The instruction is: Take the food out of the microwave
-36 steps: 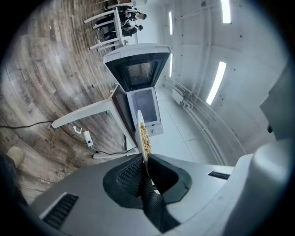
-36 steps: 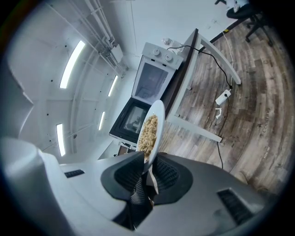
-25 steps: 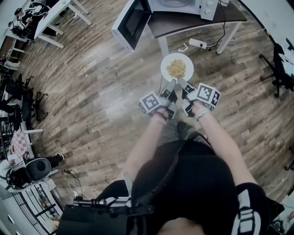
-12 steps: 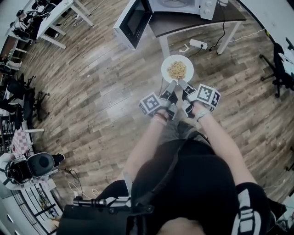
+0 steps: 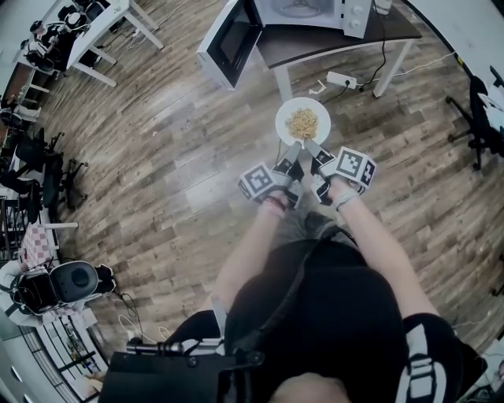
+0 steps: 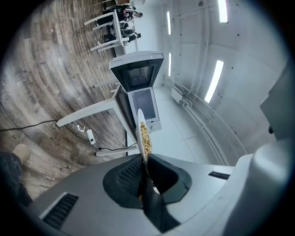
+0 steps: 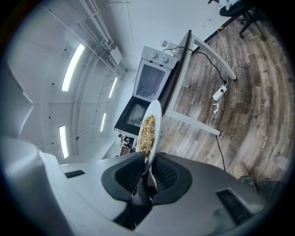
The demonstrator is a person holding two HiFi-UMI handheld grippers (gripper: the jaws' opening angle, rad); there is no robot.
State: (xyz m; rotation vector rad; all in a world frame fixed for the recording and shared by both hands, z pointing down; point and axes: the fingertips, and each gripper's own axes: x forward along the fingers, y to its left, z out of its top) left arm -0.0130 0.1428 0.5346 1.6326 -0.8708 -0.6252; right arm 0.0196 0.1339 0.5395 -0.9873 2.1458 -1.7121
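Left claw and right claw each pinch the near rim of one round white plate, the thin edge pressed between ribbed black pads. The two claws sit side by side, close together, with the marker cubes just behind them. The plate is held level in the air in front of the person, over the floor and just short of the worktop. It is outside the microwave. A small heap of pale, crumbly food lies at its middle, leaving a bare smooth ring around it.

Beyond the plate the worktop has a dark flat top on white legs. The white, boxy microwave stands on it with two knobs on its right panel. Its dark-windowed door hangs swung open past the worktop's left edge. A white power strip with its cable lies on the floor between the worktop's legs.

The floor is of long grey-brown wooden planks with a soft sheen. White desks stand far to the upper left, and dark office chairs line the left edge. Another chair sits at the right. A wide stretch of planks lies between the person and the desks.
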